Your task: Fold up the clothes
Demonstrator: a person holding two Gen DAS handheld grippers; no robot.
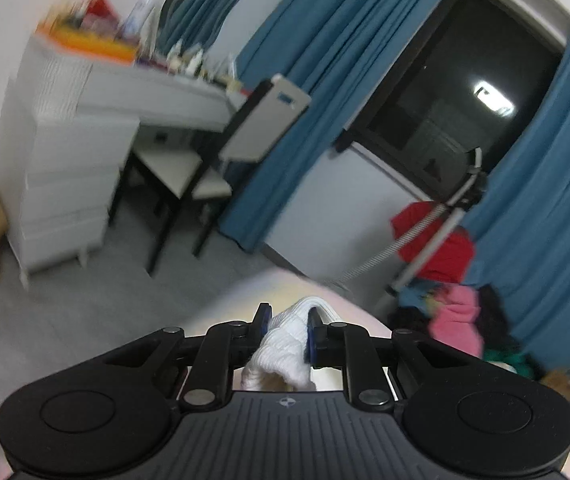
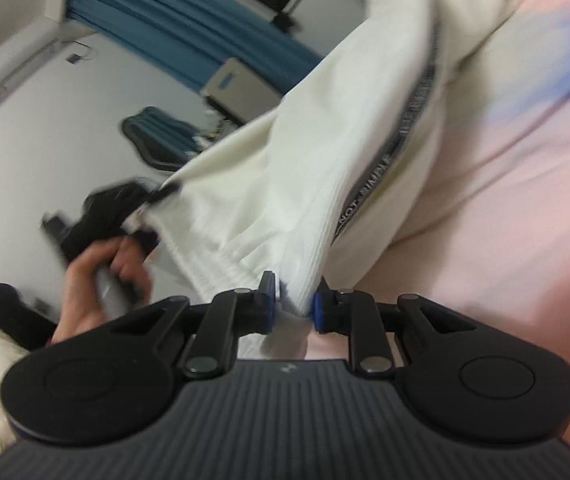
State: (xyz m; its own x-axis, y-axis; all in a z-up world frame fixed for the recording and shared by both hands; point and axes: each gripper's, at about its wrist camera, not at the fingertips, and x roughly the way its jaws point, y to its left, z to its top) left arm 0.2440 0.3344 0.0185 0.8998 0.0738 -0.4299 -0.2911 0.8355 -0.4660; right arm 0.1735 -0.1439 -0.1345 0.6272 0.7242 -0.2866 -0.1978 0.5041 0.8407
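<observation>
White ribbed clothing (image 2: 285,168) hangs over the pink bed (image 2: 505,184), its edge pinched by both the left tool (image 1: 287,328) and right tool (image 2: 296,300); only the right view shows a hand (image 2: 97,280).

right hand-held gripper (image 2: 296,307) pinching white garment (image 2: 305,184), pink bedsheet (image 2: 505,200)

Bedroom: bed (image 2: 505,184), dresser (image 1: 69,184), curtains (image 1: 325,60).

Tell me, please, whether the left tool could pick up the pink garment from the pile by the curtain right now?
Probably not: the left tool is already shut on the white garment, and the pink garment lies well off to the side, so it would need to let go first.
</observation>
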